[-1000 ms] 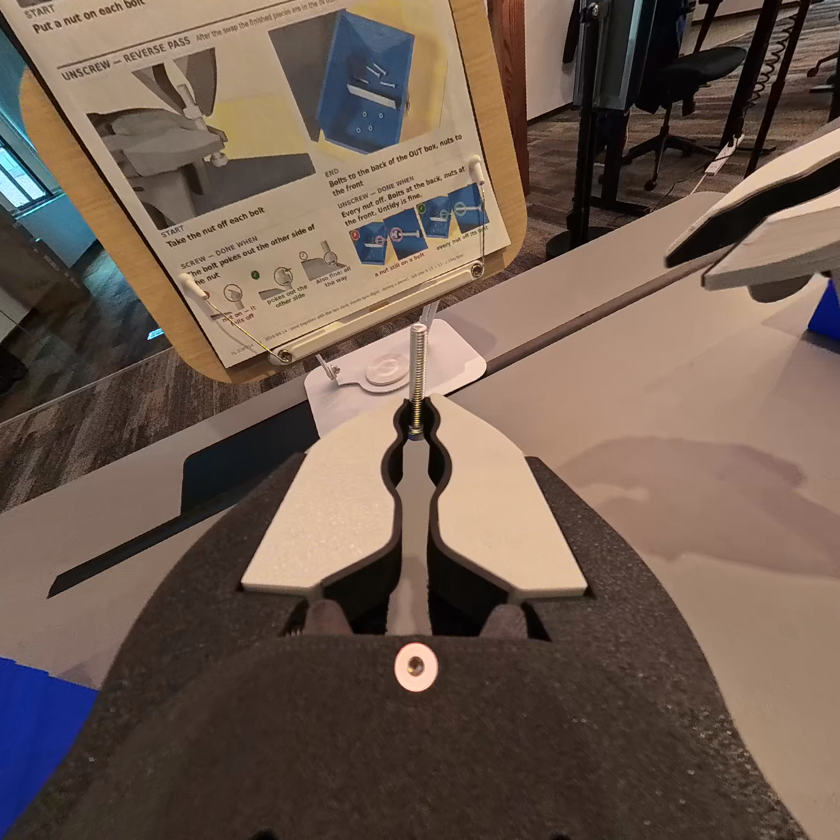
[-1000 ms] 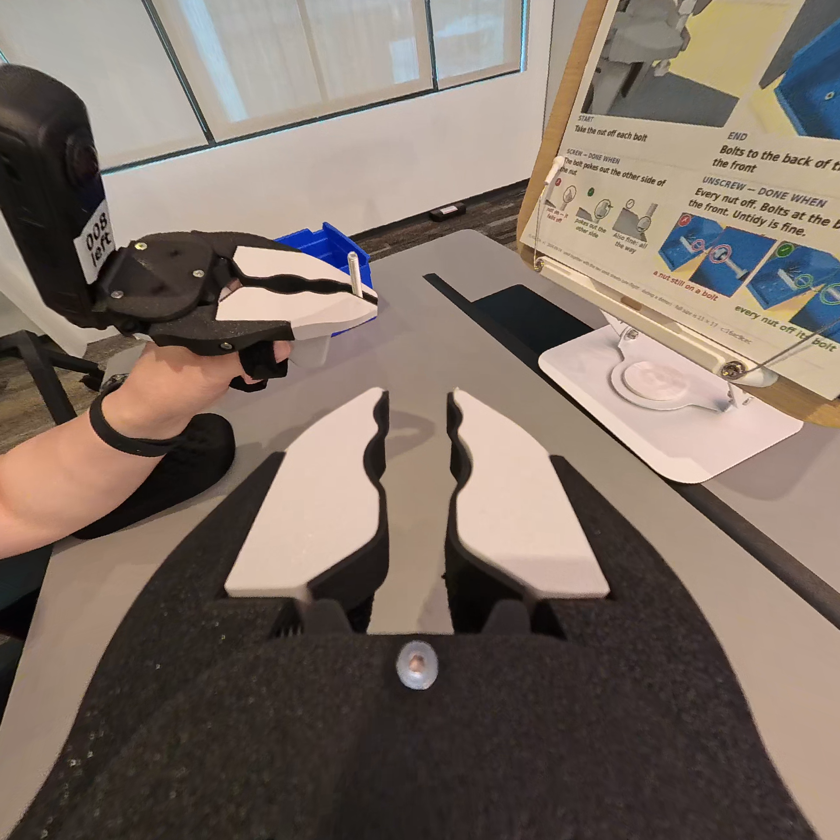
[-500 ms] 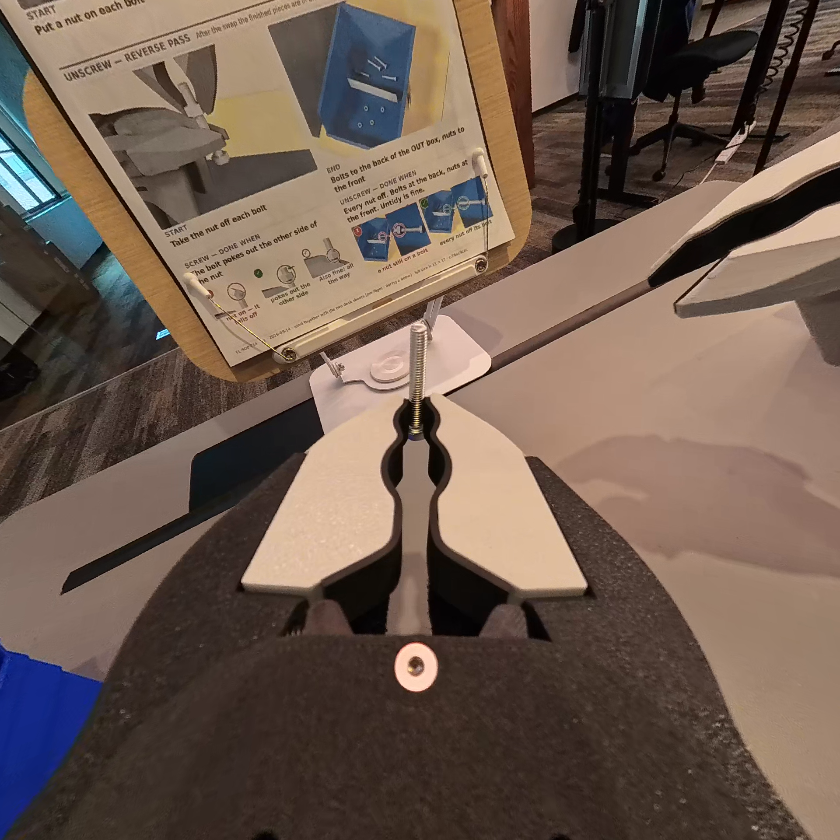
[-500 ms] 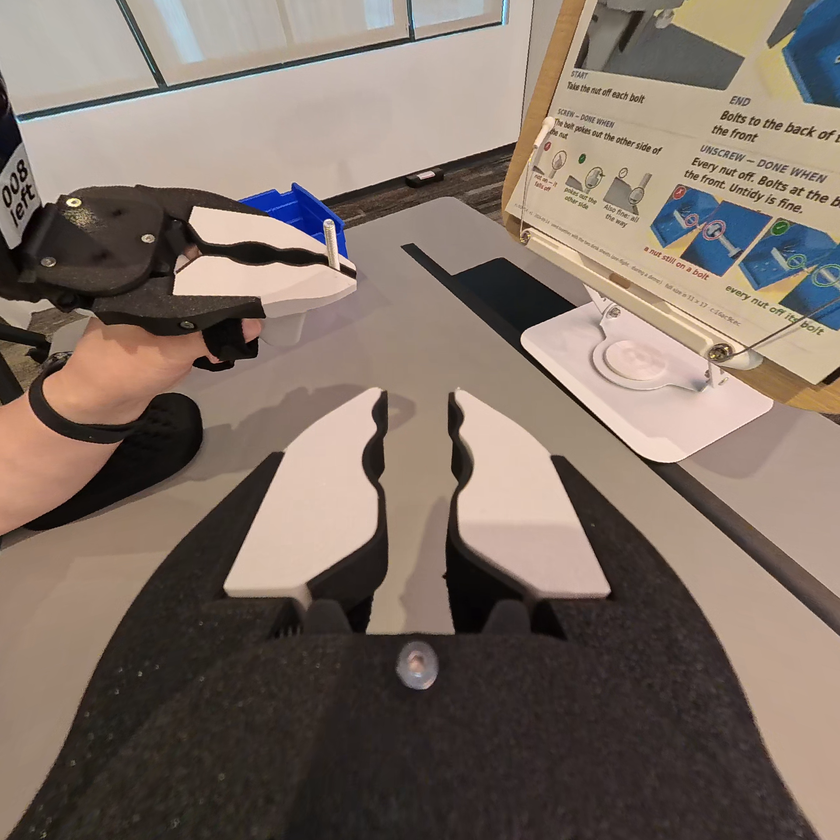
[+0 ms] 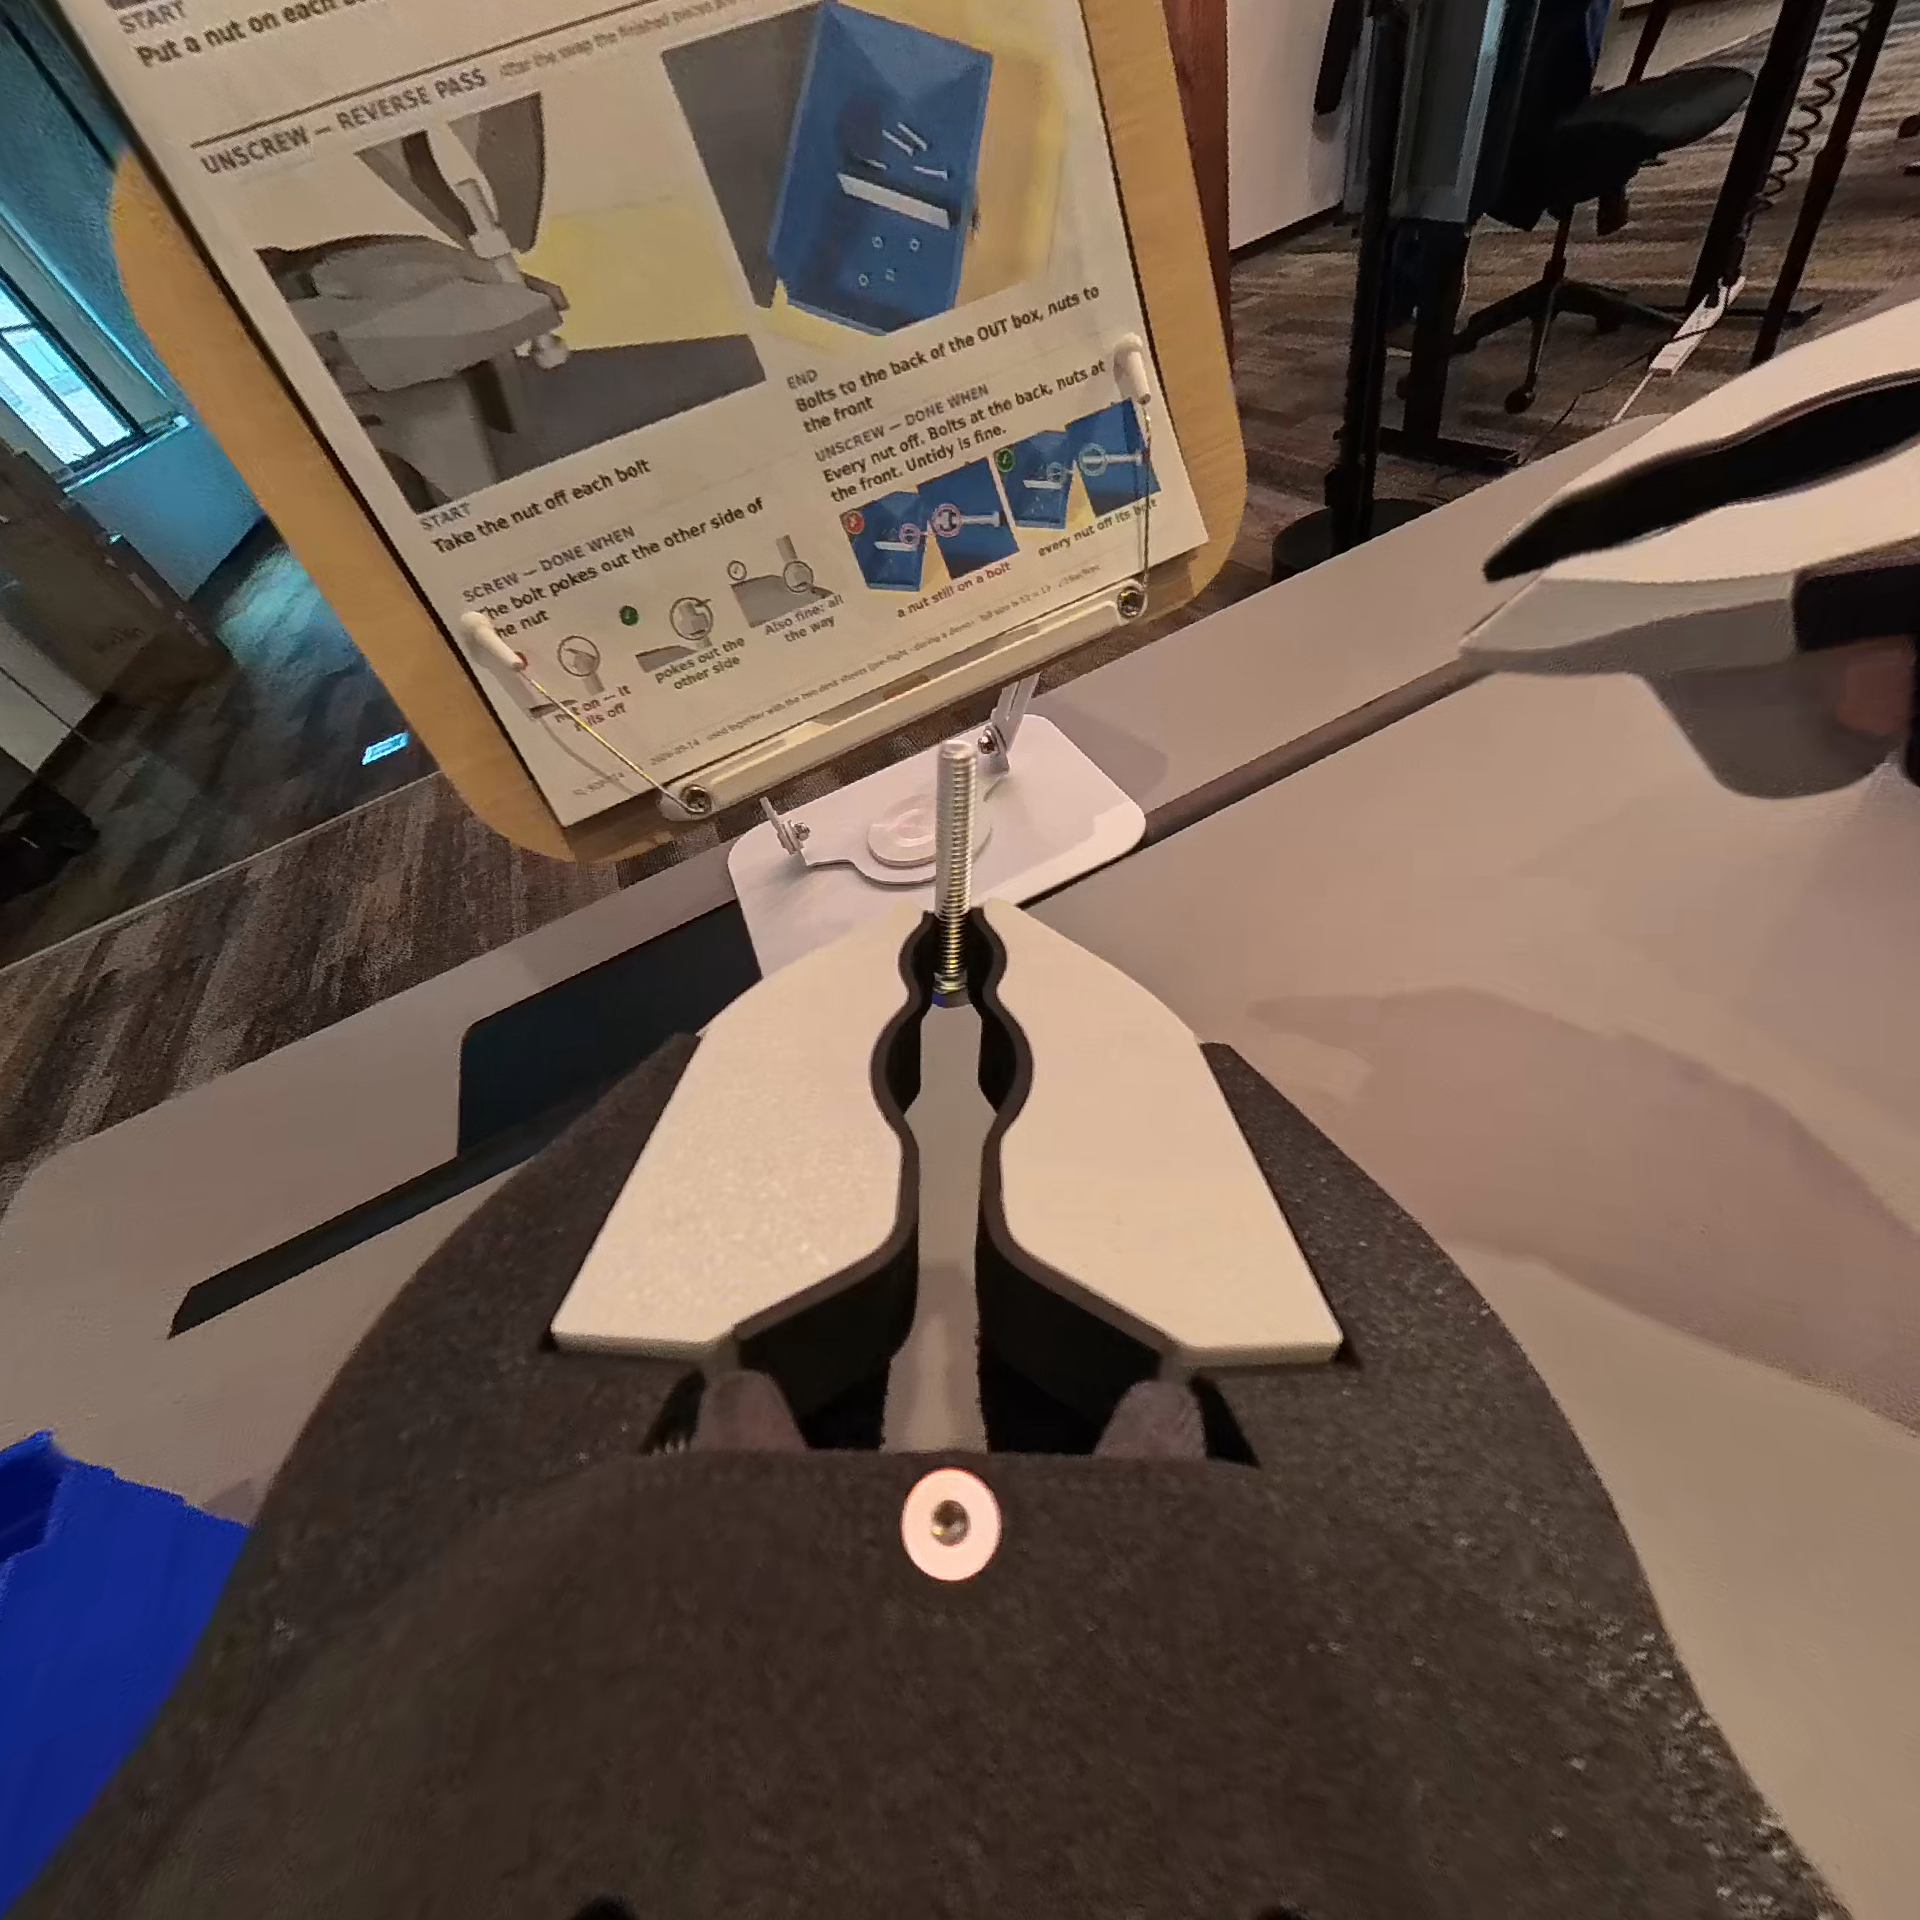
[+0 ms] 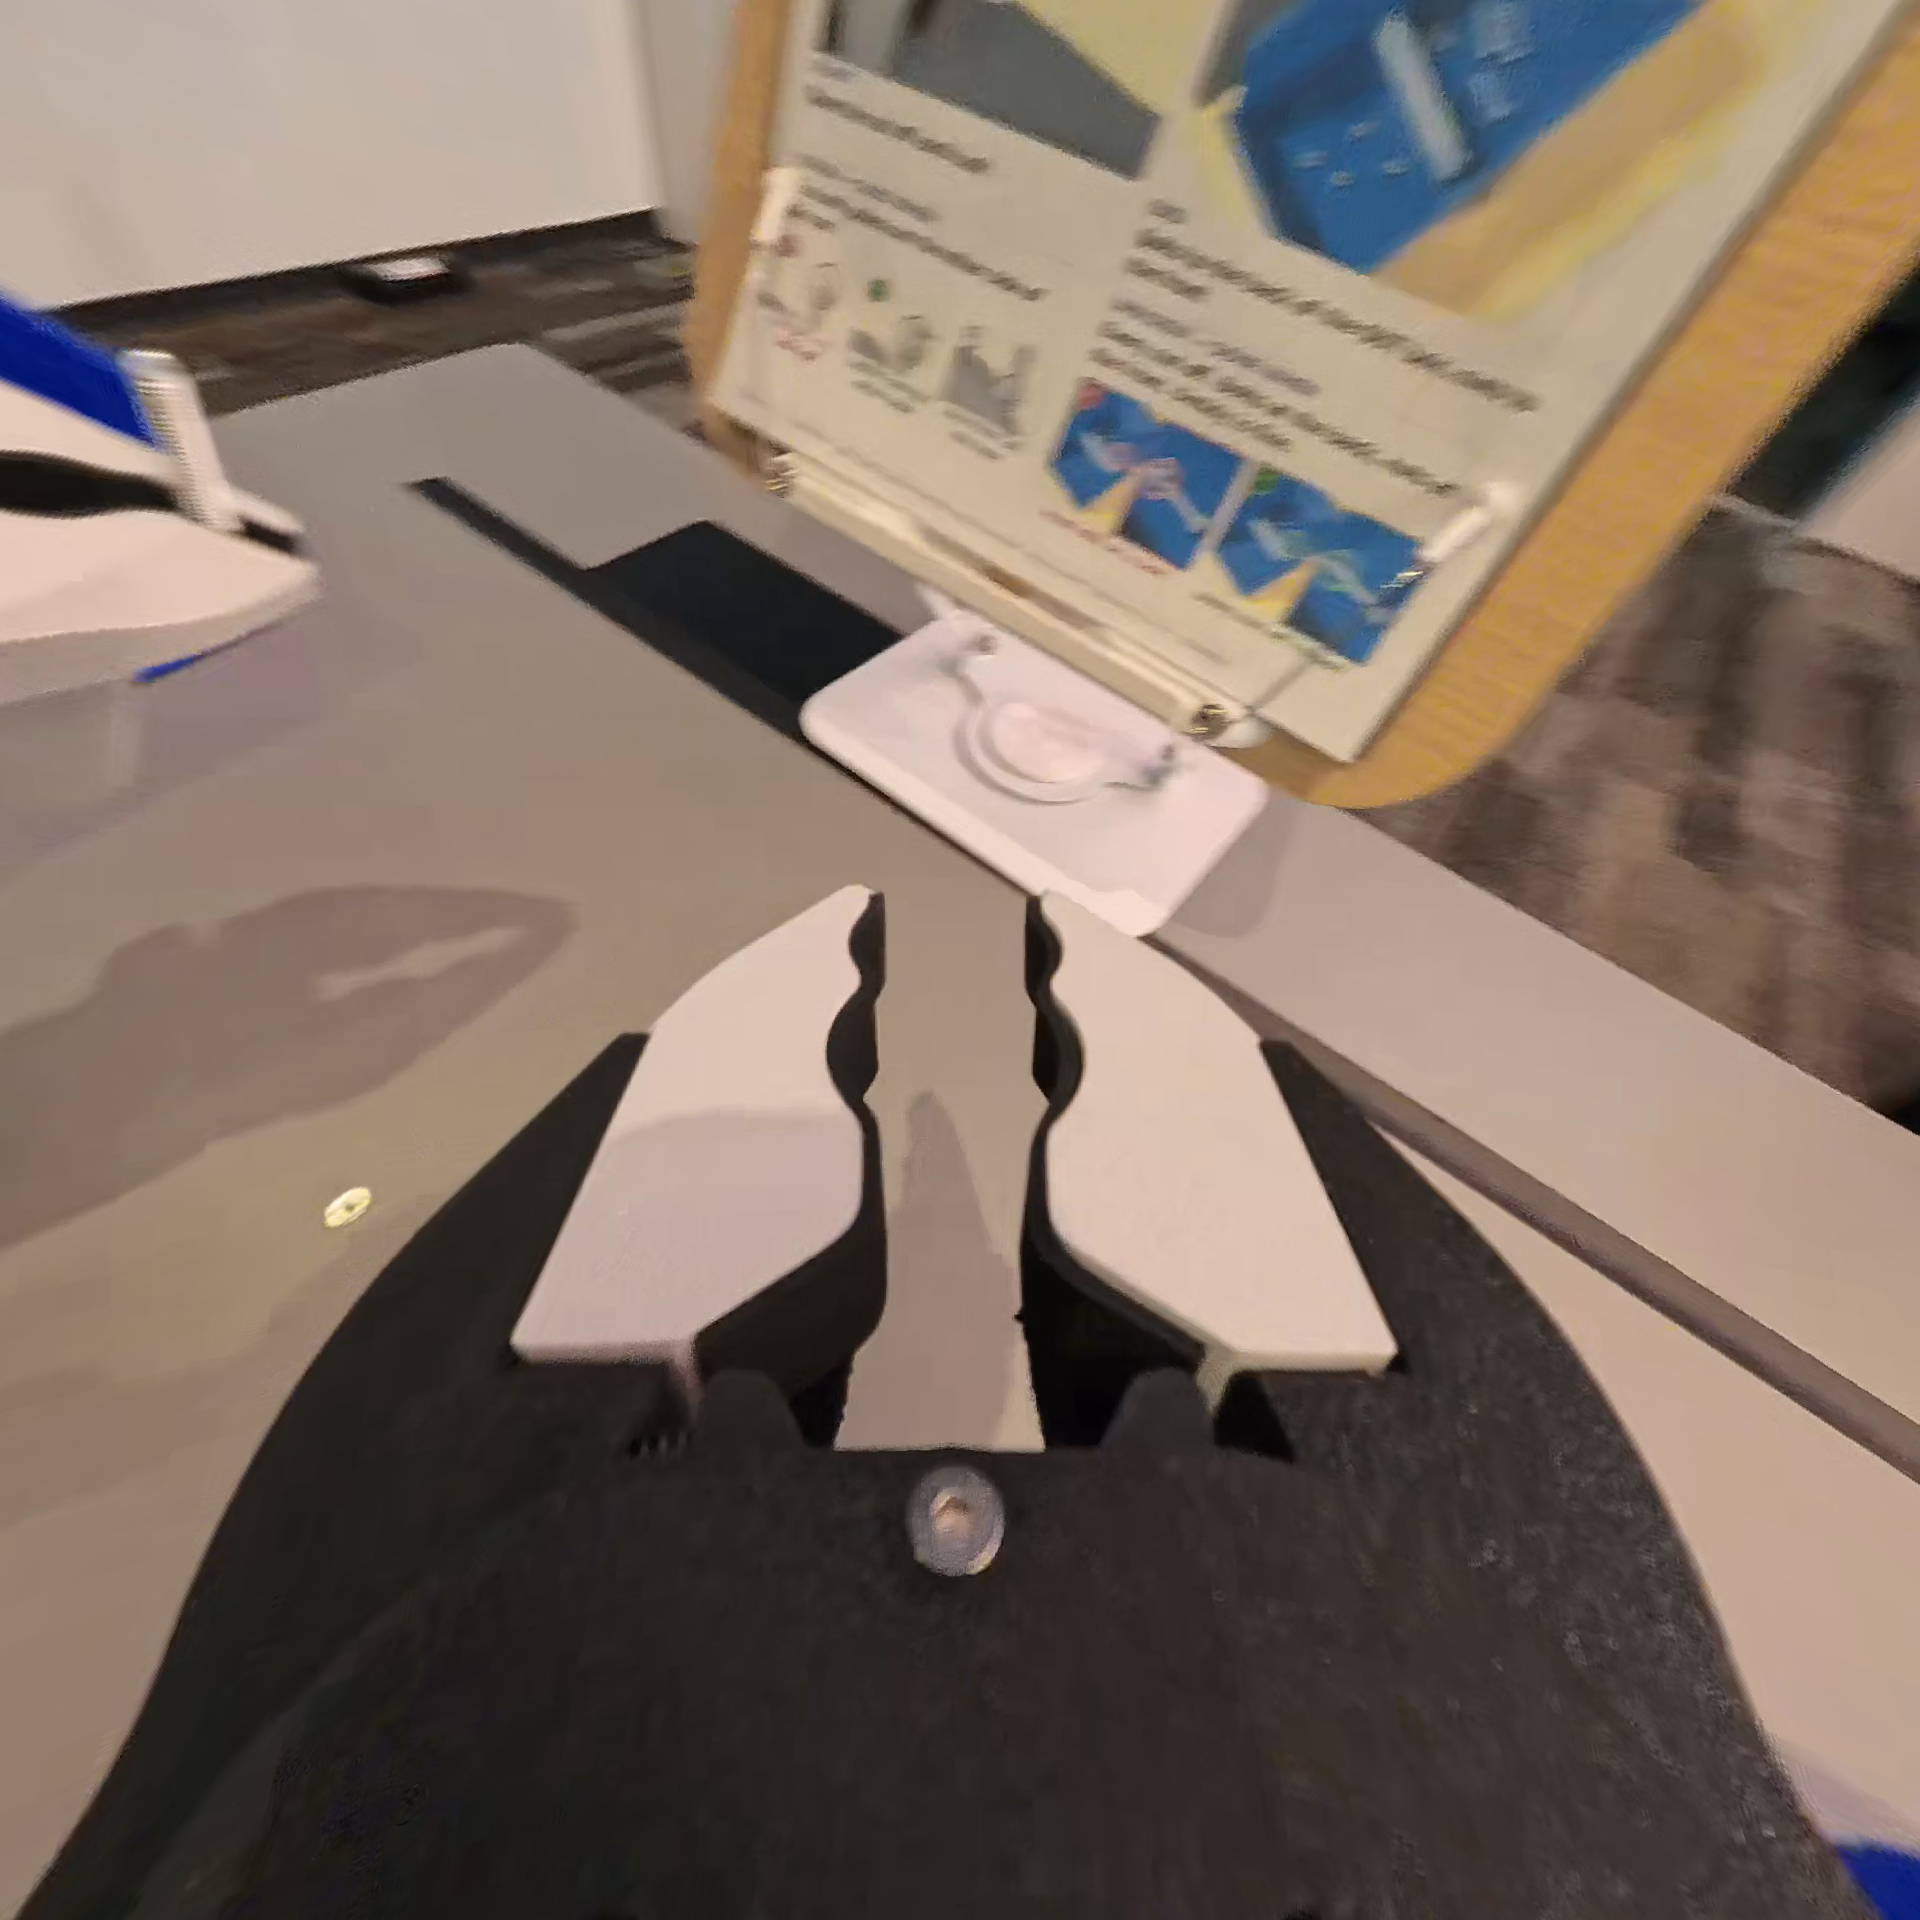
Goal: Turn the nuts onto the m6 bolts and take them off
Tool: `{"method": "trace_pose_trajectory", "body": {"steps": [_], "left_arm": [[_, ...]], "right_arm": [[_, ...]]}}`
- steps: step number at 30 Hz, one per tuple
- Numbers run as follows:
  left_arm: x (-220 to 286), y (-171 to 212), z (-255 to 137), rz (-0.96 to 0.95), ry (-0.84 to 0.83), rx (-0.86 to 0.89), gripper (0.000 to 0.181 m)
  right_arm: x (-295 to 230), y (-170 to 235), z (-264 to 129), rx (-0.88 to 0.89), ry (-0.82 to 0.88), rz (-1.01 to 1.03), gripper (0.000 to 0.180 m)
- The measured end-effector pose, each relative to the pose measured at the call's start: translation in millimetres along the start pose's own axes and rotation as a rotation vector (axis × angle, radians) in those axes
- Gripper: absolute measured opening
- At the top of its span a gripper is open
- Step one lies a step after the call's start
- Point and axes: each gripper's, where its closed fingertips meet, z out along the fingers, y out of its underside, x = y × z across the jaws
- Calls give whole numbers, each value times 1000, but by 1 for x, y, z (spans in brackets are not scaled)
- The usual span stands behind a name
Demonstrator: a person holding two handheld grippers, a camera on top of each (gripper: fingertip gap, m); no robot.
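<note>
L gripper (image 5: 954,940) clamped on bolt (image 5: 953,831) at its tips, bolt upright above the bench (image 5: 1455,935), nr its far edge. R gripper (image 6: 951,914) apart, empty, blurred.

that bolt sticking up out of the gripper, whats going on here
A person is working two handheld grippers over a grey table. The left gripper has its jaws shut on a bolt, threaded end pointing up, with no nut visible on the exposed thread. The right gripper is open and empty, off to the side. An instruction board stands behind.
</note>
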Motion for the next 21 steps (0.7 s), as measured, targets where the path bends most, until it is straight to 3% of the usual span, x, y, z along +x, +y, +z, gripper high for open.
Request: {"method": "trace_pose_trajectory", "body": {"steps": [6,21], "left_arm": [[-11,-8,-9,-18,-14,20,5],[13,-10,-10,59,12,-5,5]], "right_arm": [[35,-9,-14,80,309,-58,22],[68,3,-17,75,440,-59,24]]}}
